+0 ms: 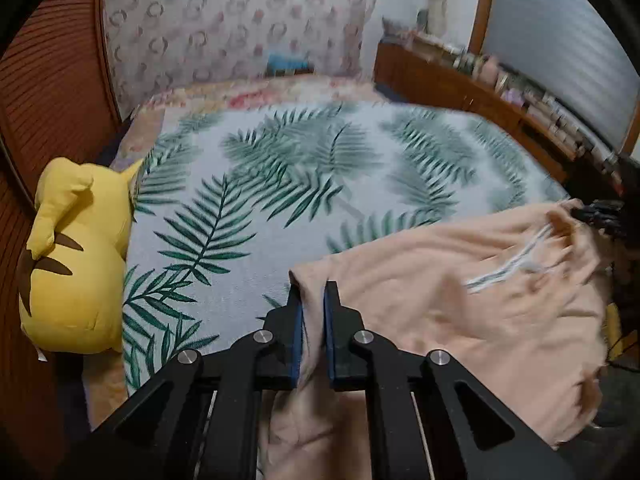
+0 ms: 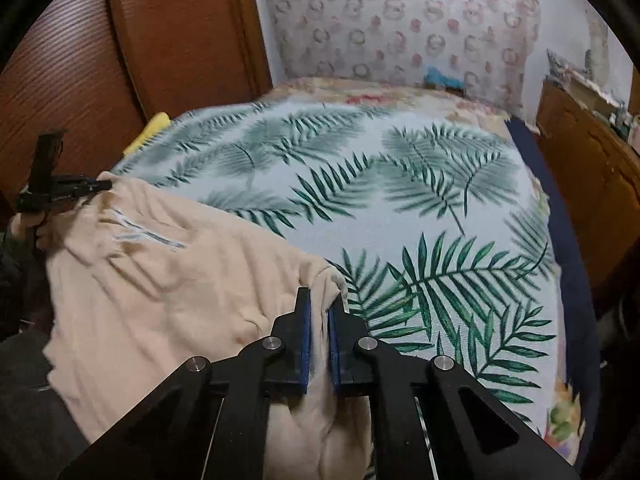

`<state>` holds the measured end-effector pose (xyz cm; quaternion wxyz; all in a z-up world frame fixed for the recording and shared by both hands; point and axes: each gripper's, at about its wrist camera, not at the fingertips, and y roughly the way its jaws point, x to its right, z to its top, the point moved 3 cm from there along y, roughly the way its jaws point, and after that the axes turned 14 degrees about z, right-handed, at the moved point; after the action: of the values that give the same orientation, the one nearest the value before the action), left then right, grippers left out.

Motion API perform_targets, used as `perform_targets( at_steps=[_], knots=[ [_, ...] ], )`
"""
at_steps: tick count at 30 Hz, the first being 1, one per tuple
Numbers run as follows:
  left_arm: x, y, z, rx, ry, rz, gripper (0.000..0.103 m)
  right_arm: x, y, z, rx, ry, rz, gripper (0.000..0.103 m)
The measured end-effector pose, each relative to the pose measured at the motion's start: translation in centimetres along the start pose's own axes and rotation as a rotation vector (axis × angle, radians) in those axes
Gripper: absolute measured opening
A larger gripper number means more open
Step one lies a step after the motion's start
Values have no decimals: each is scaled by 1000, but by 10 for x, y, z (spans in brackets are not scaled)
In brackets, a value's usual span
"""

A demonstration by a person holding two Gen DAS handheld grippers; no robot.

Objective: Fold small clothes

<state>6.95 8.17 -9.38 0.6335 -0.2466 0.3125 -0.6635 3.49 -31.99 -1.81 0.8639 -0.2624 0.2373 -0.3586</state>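
1. Your left claw [image 1: 313,292] is clamped on a corner of the peach garment [image 1: 460,300], with cloth bunched between the blue pads [image 1: 296,332] and hanging below.
2. Your right claw [image 2: 320,300] is clamped on the opposite corner of the same garment [image 2: 168,280]; fabric fills the narrow gap between its fingers.
3. The garment stretches between both claws, over the near edge of the bed [image 1: 280,200]. Its far edge drapes onto the leaf-print cover [image 2: 400,216].
4. White and grey stripes [image 1: 500,268] show on the upper face of the garment.
5. The left claw's view picks up your right claw at the far right edge [image 1: 596,214]; the right claw's view picks up the left one at the far left [image 2: 64,188].
6. A yellow plush toy [image 1: 72,256] sits at the left side of the bed, apart from the garment.
7. A wooden shelf [image 1: 500,96] of small items runs along the right.
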Motion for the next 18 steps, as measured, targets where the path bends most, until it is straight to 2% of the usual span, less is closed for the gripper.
perform_targets(
  at_steps=[6,9,11,18],
  knots=[
    [-11,-84,14,189,-86,-15,9,-23,-58,14,141,-28,-26,7],
    [-18,-112,17,255,-125,17,9,-33,-90,22,234,-31,-30,6],
    [-22,-129,18,297,-150,11,9,-41,-107,25,276,-46,-43,6],
    [-22,-165,36,374,-144,35,9,-65,-145,36,344,-102,-6,6]
  ],
)
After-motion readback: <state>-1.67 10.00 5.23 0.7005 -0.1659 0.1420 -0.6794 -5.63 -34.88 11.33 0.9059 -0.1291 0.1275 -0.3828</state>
